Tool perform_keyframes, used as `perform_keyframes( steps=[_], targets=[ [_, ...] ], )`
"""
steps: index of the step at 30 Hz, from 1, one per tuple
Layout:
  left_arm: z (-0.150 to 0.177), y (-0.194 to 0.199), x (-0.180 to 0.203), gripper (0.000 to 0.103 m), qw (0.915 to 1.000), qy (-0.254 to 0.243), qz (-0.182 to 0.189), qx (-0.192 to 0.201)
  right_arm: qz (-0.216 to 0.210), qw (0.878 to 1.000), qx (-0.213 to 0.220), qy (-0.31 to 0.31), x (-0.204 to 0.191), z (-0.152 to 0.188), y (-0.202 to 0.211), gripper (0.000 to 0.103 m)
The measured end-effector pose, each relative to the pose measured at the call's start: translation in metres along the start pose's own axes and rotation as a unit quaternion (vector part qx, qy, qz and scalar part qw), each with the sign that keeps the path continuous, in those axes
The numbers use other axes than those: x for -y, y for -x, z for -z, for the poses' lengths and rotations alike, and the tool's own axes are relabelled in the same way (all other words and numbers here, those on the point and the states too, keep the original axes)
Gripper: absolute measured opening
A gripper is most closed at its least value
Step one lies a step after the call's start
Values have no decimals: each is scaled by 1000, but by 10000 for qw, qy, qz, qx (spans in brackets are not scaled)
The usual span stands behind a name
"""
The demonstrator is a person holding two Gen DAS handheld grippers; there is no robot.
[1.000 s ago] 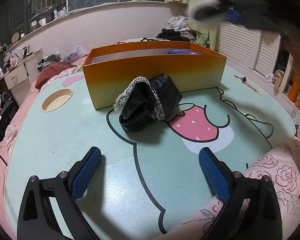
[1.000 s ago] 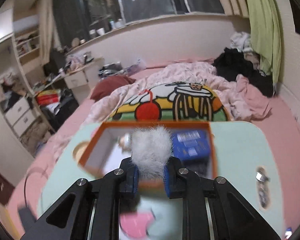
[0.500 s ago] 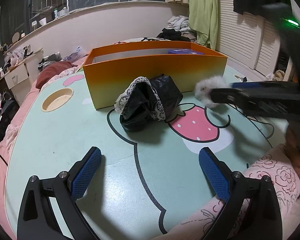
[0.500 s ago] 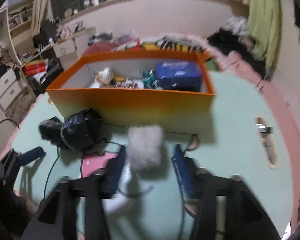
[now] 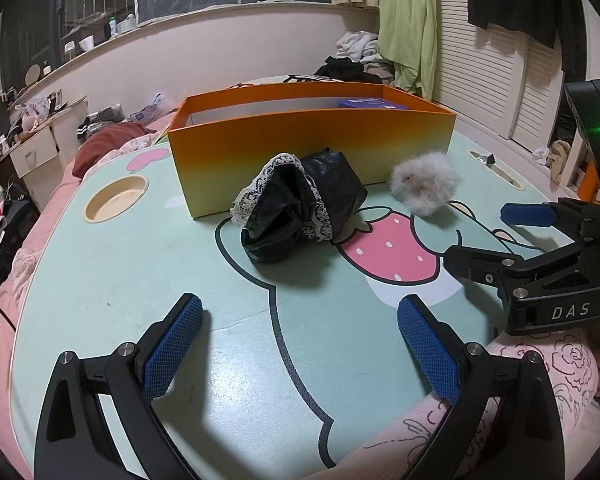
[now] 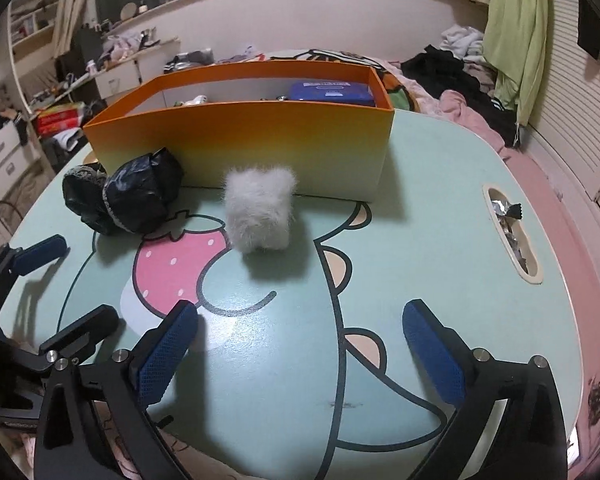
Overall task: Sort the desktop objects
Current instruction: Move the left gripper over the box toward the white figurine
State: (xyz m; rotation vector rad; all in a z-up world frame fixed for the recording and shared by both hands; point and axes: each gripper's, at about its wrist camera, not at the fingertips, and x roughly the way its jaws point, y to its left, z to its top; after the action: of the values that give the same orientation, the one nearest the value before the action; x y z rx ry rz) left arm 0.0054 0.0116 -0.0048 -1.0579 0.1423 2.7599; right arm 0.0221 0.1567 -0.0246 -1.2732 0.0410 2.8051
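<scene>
Before the orange box (image 6: 240, 140), the fluffy white pouch (image 6: 259, 207) stands upright; both grippers' jaws are spread, empty.

left wrist: low, near edge | right wrist: higher, maybe | shared: orange box (image 5: 312, 136)

Orange box (image 6: 260, 140), white fluff (image 6: 259, 212), blk pouch (image 6: 140, 196)

Mint-green cartoon table (image 6: 440, 208), three things resting on it.
An orange box (image 6: 260, 140) is set at the back; a black lace-trimmed pouch (image 6: 132, 196) and white fluffy ball (image 6: 258, 214) are laid just before it.
</scene>
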Motion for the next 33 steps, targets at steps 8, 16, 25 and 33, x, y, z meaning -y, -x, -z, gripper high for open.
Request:
perform_keyframes(
  steps=[8, 16, 25, 33],
  targets=[
    [-1, 1, 0, 98, 10000, -2, 4, 0, 0, 10000, -4, -4, 0, 0, 0, 103],
    [-2, 2, -1, 98, 10000, 4, 8, 2, -1, 10000, -3, -8, 1, 1, 0, 103],
    [-15, 27, -19, 97, 9990, 282, 240, 233, 3, 10000, -3, -11, 0, 1, 1, 103],
    [-63, 57, -44, 84, 9945, 822, 421, 504, 4, 10000, -1, -13, 0, 1, 1, 103]
  ],
)
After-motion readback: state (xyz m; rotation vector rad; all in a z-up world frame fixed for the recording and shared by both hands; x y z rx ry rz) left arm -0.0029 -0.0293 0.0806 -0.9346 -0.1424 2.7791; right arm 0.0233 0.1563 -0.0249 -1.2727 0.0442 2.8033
